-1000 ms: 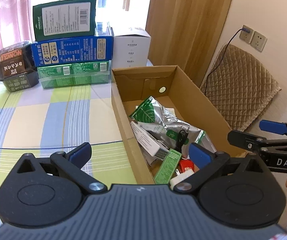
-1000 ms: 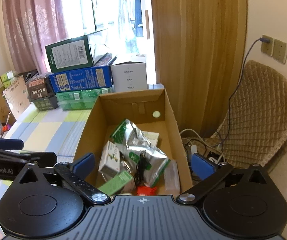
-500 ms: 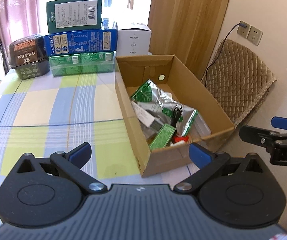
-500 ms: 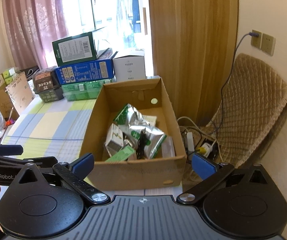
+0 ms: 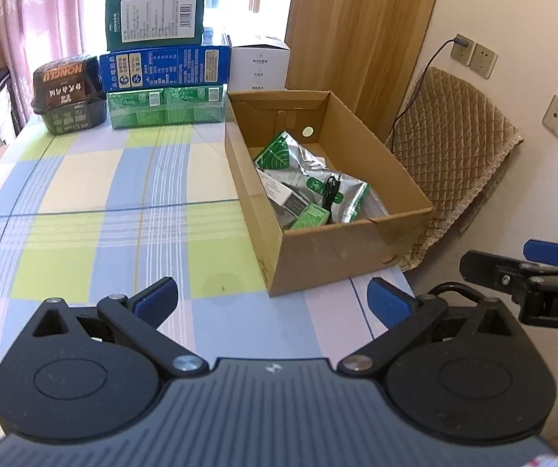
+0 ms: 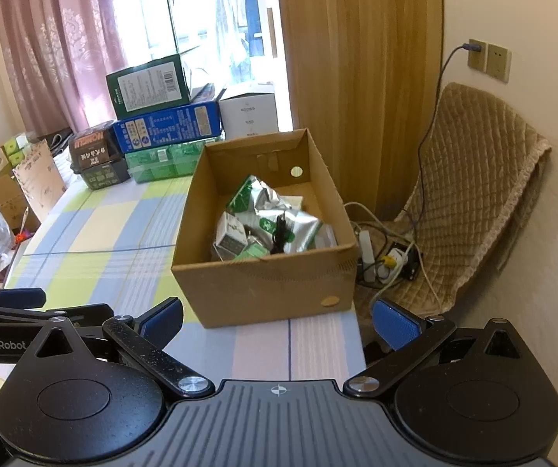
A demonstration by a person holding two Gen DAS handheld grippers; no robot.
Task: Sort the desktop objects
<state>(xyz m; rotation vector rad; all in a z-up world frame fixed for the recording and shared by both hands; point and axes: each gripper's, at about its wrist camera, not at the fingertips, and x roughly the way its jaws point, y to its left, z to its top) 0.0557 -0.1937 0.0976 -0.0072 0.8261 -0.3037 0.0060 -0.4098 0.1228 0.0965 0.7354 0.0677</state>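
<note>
- Both grippers have pulled back from the cardboard box (image 5: pixel 329 210); left gripper (image 5: pixel 273 301) and right gripper (image 6: pixel 278 317) gape wide, empty.
- Foil packets (image 6: pixel 279 214) and small cartons lie inside; the tablecloth (image 5: pixel 104 202) before the box shows nothing loose, so sorting looks finished.

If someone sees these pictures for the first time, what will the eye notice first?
Probably the open cardboard box at the table's right edge, holding silver-green pouches and small packets. Next, the stack of boxes along the far edge. Both grippers, left and right, hover open and empty nearby.
</note>
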